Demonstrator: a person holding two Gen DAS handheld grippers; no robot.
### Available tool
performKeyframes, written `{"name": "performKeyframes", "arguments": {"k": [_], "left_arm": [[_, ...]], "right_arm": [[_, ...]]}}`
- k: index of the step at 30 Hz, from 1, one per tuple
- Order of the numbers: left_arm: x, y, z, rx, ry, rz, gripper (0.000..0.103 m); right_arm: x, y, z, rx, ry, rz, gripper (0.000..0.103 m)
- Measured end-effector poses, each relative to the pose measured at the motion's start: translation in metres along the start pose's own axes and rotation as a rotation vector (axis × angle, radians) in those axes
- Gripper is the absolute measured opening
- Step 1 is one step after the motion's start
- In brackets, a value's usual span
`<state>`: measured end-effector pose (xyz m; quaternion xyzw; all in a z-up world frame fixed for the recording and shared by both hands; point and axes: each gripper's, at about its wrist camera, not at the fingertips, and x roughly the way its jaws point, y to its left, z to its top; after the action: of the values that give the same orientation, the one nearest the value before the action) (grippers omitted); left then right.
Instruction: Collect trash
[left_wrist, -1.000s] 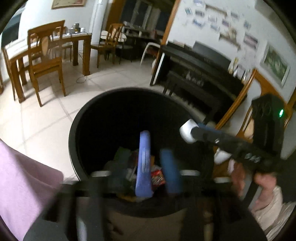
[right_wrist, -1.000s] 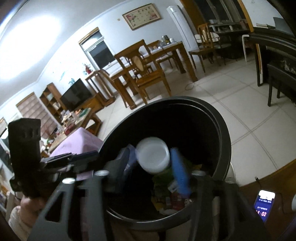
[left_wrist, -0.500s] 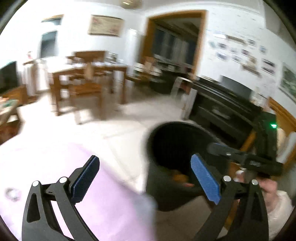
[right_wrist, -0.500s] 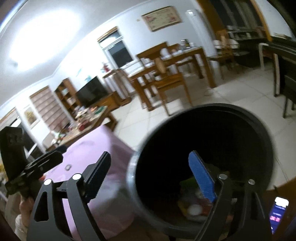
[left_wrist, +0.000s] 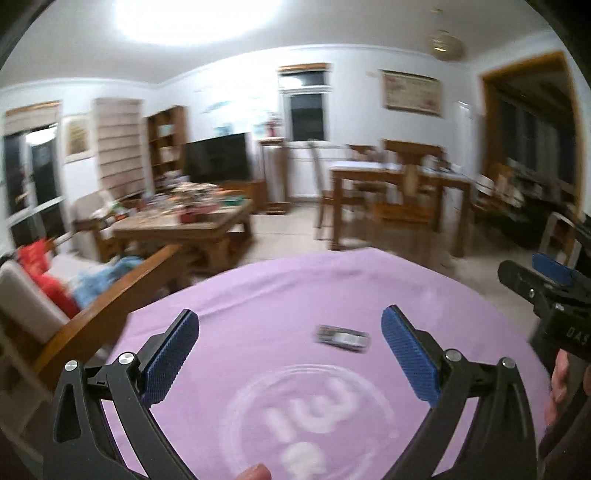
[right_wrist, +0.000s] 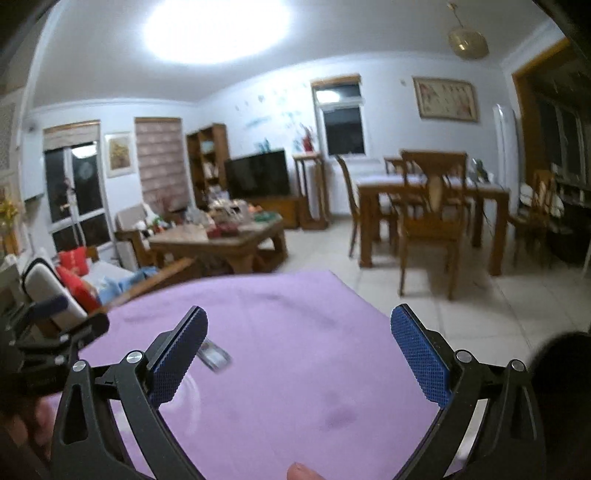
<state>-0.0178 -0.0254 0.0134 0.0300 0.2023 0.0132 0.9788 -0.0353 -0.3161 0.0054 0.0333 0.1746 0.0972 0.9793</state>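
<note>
The left gripper (left_wrist: 290, 360) is seen with its blue pads (left_wrist: 170, 356) spread wide apart, and nothing is held or touched by them. It is pointed slightly downward over the surface (left_wrist: 258, 295), which is covered by a purple cloth with a pale circular print. A small wrapper (left_wrist: 342, 336), blurred and silvery, is seen lying flat on the cloth between and a little beyond the two fingers, nearer the right-hand one and apart from both.

The right gripper (right_wrist: 299, 354) is shown with its jaws opening, already wide, and no thing is caught between them. It is likewise tilted a little downward over the same purple surface (right_wrist: 295, 314). In the right wrist view the wrapper (right_wrist: 214, 356) is found just beside the left-hand blue pad (right_wrist: 179, 354), partly hidden behind it; whether it is touched cannot be told.

The right gripper's frame (left_wrist: 546, 295) is visible at the right edge of the left wrist view, held in a hand (left_wrist: 563, 384). A fingertip (right_wrist: 301, 470) is seen at the bottom edge.
</note>
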Motion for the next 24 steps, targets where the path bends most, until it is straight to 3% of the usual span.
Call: {"name": "performKeyframes", "arguments": {"k": [7, 11, 14, 24], "left_arm": [[0.015, 0.03, 0.0, -0.062, 0.011, 0.084, 0.098], [0.025, 0.038, -0.009, -0.063, 0.042, 0.235, 0.098], [0.029, 0.041, -0.01, -0.078, 0.071, 0.15, 0.098], [0.03, 0.039, -0.01, -0.067, 0.068, 0.099, 0.098]], "right_arm": [[0.056, 0.051, 0.008, -0.051, 0.001, 0.032, 0.098], [0.062, 0.048, 0.008, -0.026, 0.018, 0.038, 0.098], [0.058, 0.038, 0.007, 0.023, -0.007, 0.04, 0.098], [0.036, 0.034, 0.003, 0.016, -0.066, 0.033, 0.098]]}}
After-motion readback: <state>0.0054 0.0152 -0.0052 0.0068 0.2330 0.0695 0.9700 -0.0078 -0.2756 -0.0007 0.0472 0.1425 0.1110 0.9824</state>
